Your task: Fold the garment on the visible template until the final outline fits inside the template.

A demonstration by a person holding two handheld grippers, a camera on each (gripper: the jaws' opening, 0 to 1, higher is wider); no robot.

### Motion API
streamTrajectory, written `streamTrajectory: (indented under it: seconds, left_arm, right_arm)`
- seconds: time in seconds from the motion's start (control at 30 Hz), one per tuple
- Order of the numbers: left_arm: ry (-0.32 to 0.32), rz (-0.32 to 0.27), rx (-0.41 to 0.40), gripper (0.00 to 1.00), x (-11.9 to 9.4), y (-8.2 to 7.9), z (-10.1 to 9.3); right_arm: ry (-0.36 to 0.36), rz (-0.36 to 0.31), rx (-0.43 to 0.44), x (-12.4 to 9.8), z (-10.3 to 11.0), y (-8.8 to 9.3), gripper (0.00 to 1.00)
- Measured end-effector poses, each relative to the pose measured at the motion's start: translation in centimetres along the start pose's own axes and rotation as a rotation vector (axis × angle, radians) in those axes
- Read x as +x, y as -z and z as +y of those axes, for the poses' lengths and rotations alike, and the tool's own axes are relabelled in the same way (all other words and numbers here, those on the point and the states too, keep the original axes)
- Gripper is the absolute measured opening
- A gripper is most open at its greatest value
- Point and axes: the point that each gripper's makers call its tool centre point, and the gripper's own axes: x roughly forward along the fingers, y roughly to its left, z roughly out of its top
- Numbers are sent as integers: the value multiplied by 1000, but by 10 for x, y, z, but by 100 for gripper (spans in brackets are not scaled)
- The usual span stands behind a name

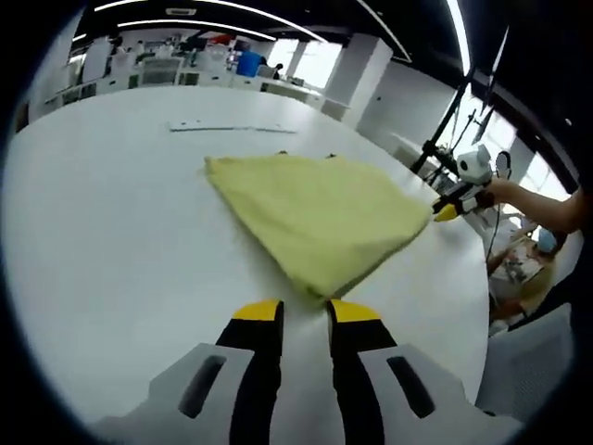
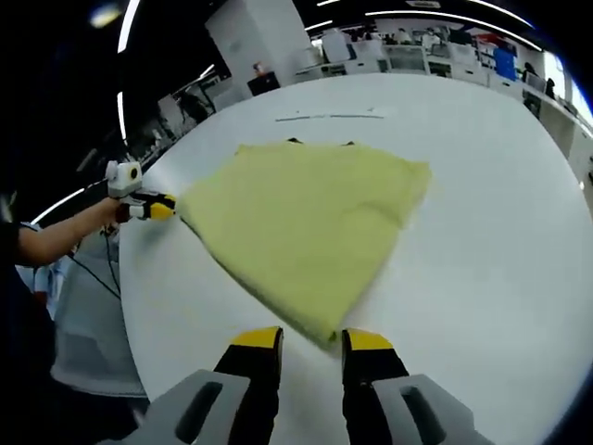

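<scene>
A yellow garment (image 1: 315, 218) (image 2: 306, 222) lies folded flat on the white round table (image 1: 111, 232) (image 2: 500, 260). Small dark marks (image 1: 283, 153) (image 2: 295, 141) peek out at its far edge; anything else beneath it is hidden. My left gripper (image 1: 306, 312) is open, and a near corner of the garment lies just ahead of its yellow tips. My right gripper (image 2: 313, 340) is open too, with another corner reaching between its tips. Each gripper also appears in the other's view, at a side corner of the cloth: the right gripper (image 1: 454, 206) and the left gripper (image 2: 148, 206).
A thin pale strip (image 1: 232, 127) (image 2: 334, 117) lies on the table beyond the garment. The person's arm (image 1: 547, 206) (image 2: 56, 236) reaches in from the side. A grey chair (image 2: 88, 324) stands by the table's edge. Workbenches (image 1: 167, 69) line the back of the room.
</scene>
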Motion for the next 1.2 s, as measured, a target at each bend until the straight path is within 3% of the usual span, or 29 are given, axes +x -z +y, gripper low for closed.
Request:
streamTrajectory:
  seconds: [0.3,0.47,0.6,1.2]
  left_arm:
    - [37,-14,-16,14,5,-3,-2]
    - [71,-45,-6,1,5,-9,-8]
    - [65,-55,-2,0,5,-12,-7]
    - [8,23,131,0,-7,-3,-2]
  right_arm:
    - [1,-4,-17,1,-1,-1,16]
    - [8,-8,-37,1,-3,-2,8]
    - [16,-8,-46,0,-5,-3,2]
    - [7,-21,-47,-6,-5,-5,0]
